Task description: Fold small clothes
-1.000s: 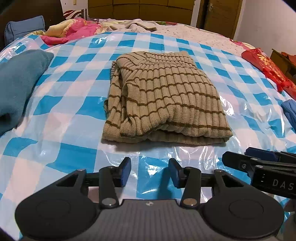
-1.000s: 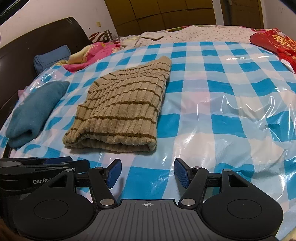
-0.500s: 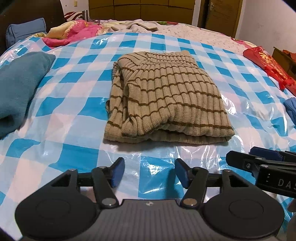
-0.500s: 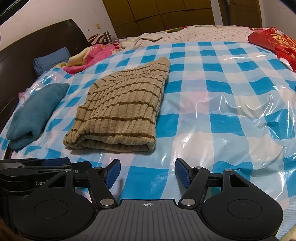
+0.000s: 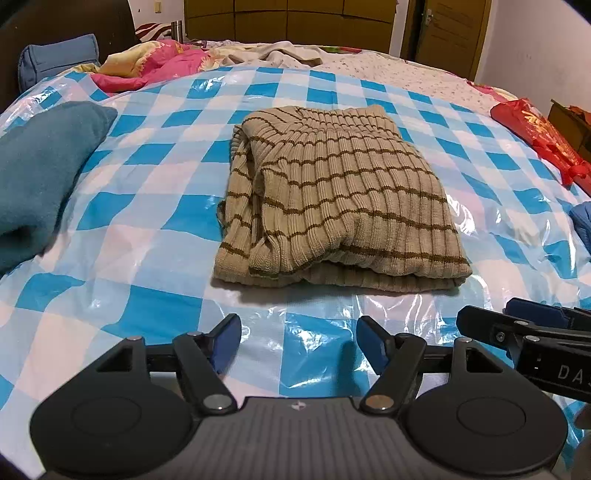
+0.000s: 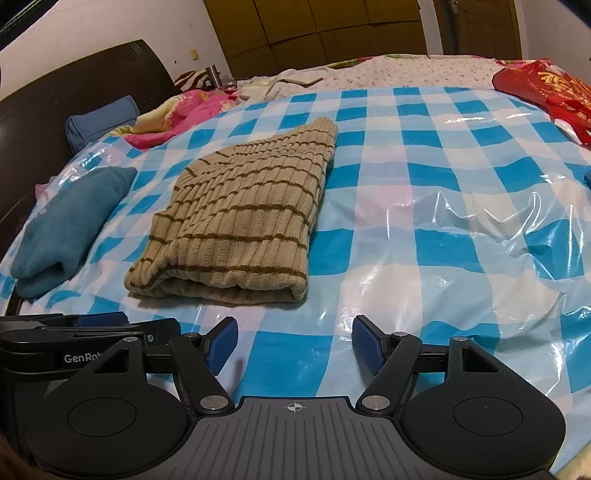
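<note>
Left wrist view. Surface: bed covered by a glossy plastic sheet (image 5: 155, 236) in blue-and-white check, wrinkled and shining near the camera. Centre of sheet: beige striped sweater (image 5: 332, 195), ribbed knit with brown stripes, folded into a rough rectangle, lying flat, apart from both tools. Left edge: teal garment (image 5: 40, 173), bundled. Far left: blue pillow (image 5: 55, 62) against a dark headboard (image 5: 70, 22); beside it pink bedding (image 5: 162, 62), crumpled. Right edge: red bag (image 5: 539, 136) with gold characters, not legible. Background: wooden wardrobe (image 5: 288, 18), a brown door (image 5: 454, 33), white wall. Left gripper (image 5: 297, 343): released, jaws having just been opening, blue pads wide apart, only sheet between them. Right gripper (image 5: 532, 325) enters at lower right; its body reads "DAS", cut off by the frame.

Right wrist view. Same checked sheet (image 6: 436, 206), with a raised plastic crease at right. Sweater (image 6: 243, 225) sits left of centre, folded edge towards the camera. Teal garment (image 6: 70, 221) further left; pillow (image 6: 99, 122) and headboard (image 6: 81, 81) behind; pink bedding (image 6: 177, 114); red bag (image 6: 546, 88) at upper right; wardrobe (image 6: 317, 33) at rear. Right gripper (image 6: 295, 343): released, jaws having just been opening, nothing grasped. Left gripper (image 6: 99, 319) shows at lower left, marked "GenRob", remainder hidden.
</note>
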Demonstrator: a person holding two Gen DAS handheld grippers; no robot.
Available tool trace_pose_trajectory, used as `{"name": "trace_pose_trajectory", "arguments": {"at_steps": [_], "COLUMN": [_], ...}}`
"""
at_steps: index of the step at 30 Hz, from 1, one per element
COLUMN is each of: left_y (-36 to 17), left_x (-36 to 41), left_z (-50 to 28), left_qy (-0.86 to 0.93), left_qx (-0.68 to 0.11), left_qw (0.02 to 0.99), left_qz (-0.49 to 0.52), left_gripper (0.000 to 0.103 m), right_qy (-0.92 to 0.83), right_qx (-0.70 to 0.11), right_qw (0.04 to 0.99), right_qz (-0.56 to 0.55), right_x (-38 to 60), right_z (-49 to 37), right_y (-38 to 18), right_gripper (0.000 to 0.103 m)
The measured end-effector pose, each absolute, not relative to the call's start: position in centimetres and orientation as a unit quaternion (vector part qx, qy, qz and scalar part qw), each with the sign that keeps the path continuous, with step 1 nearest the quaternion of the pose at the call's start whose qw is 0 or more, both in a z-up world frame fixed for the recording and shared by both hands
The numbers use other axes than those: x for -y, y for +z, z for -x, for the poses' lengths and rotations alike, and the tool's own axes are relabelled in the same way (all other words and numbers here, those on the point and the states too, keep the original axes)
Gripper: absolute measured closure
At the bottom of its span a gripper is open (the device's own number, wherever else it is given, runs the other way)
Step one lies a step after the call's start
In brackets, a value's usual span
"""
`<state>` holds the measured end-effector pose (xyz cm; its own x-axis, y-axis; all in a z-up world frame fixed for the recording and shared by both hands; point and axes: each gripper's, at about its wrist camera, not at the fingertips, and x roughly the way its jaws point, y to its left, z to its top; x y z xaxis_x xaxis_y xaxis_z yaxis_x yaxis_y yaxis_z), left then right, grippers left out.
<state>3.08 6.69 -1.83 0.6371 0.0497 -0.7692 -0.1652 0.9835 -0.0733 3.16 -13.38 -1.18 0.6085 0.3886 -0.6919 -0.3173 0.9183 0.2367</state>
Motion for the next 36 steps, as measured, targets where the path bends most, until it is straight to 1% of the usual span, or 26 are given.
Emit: {"name": "trace_pose_trajectory", "arguments": {"at_steps": [9, 14, 21, 27, 36], "left_y": [-1.7, -1.7, -1.5, -1.6, -1.7], "left_x": [-6.7, -6.2, -6.1, -6.1, -5.4], "left_z": [-2.9, -2.9, -2.8, -2.9, -3.1], "left_qy": [0.058, 0.057, 0.056, 0.071, 0.077], "left_qx": [-0.416, -0.417, -0.413, -0.415, -0.423], "left_qw": [0.905, 0.905, 0.907, 0.905, 0.903], "left_qz": [0.07, 0.06, 0.06, 0.058, 0.025], "left_gripper": [0.022, 0.016, 0.011, 0.002, 0.0], "right_qy": [0.194, 0.188, 0.182, 0.177, 0.177], "right_qx": [-0.394, -0.395, -0.396, -0.397, -0.397], "right_qw": [0.897, 0.898, 0.9, 0.9, 0.9], "right_qz": [-0.04, -0.043, -0.038, -0.035, -0.029], "right_x": [13.3, 13.6, 13.6, 13.7, 13.6], "right_z": [-3.1, -3.2, -3.3, -3.3, -3.2], "right_y": [-1.2, -1.2, -1.4, -1.4, -1.5], "right_gripper": [0.033, 0.033, 0.033, 0.032, 0.029]}}
